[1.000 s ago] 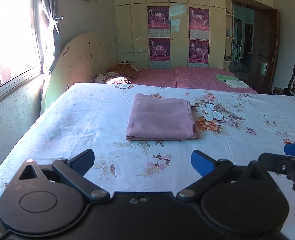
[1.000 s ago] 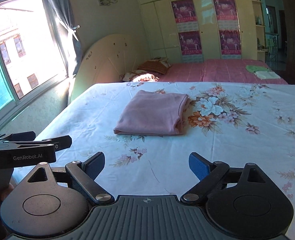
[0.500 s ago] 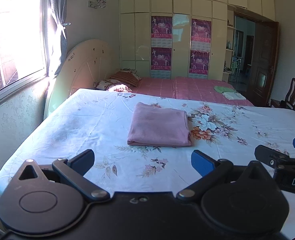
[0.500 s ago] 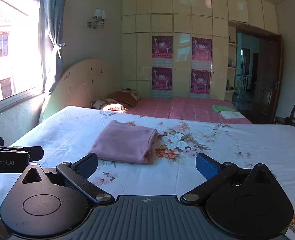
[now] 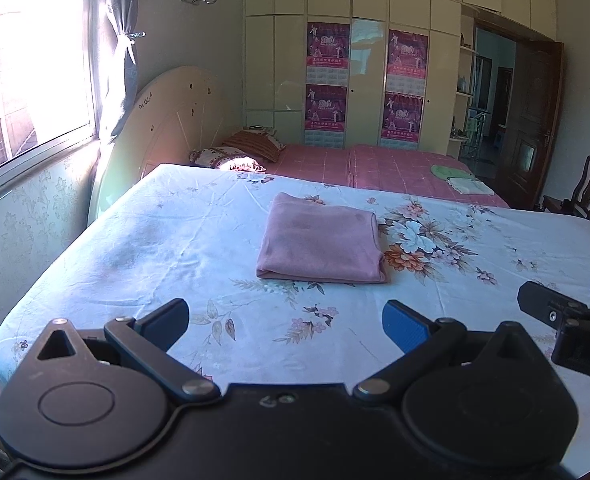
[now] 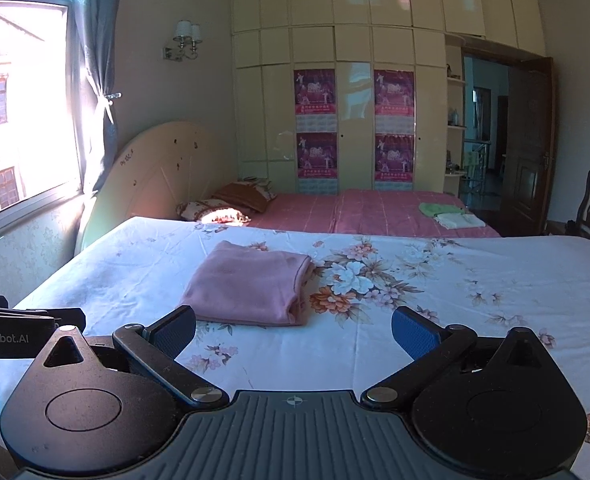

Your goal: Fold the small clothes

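Note:
A pink garment [image 5: 321,238] lies folded into a neat rectangle on the floral bedsheet [image 5: 175,248], also seen in the right wrist view as the pink garment [image 6: 251,284]. My left gripper [image 5: 285,320] hovers open in front of it, with nothing between its blue pads. My right gripper [image 6: 295,330] is open wide, empty, and just short of the garment's near edge. In the left wrist view the right gripper [image 5: 567,300] shows at the right edge. The body of the left gripper shows at the left edge of the right wrist view.
A second bed with a pink cover [image 5: 395,164] lies beyond, carrying pillows [image 5: 247,150] and a small green and white pile of clothes [image 5: 461,178]. A window [image 5: 23,72] is on the left, a wardrobe [image 5: 367,72] behind, a wooden chair [image 5: 587,192] and open door on the right.
Both grippers pulled back from the garment and rose slightly. The right wrist view tilted up, so the garment sits lower and more of the room shows. The right jaws stand a little wider.

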`<state>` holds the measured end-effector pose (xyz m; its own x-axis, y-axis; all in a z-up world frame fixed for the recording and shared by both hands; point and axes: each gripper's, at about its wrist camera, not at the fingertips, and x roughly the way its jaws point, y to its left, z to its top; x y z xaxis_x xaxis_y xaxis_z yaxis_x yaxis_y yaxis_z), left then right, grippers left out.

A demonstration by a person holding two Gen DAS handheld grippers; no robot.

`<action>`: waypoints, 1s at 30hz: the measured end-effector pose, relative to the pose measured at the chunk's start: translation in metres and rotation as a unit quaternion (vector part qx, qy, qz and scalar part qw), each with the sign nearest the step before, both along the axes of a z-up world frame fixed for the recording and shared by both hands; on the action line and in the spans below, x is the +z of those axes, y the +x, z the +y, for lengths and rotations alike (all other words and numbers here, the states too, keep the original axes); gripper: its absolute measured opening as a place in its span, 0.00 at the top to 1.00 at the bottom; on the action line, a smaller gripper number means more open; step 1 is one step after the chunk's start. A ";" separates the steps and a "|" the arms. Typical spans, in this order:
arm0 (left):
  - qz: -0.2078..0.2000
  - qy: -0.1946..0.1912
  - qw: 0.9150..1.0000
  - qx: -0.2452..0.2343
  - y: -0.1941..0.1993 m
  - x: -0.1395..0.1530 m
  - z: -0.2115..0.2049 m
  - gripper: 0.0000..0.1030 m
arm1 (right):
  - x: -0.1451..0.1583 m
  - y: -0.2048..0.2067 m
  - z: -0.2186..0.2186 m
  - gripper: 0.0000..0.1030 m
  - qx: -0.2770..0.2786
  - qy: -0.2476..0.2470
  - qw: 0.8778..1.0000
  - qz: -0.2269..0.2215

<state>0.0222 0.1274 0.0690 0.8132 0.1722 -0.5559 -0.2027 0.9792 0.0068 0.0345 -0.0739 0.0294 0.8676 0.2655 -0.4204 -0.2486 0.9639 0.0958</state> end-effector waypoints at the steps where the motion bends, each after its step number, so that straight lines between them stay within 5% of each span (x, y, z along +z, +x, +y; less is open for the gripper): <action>1: 0.001 -0.001 1.000 0.002 0.000 0.000 0.001 0.00 | 0.000 0.000 0.001 0.00 0.001 0.000 1.000 0.001; 30: 0.005 0.002 1.000 0.001 0.002 0.000 0.002 0.00 | -0.007 0.009 -0.006 0.00 0.004 0.005 1.000 0.010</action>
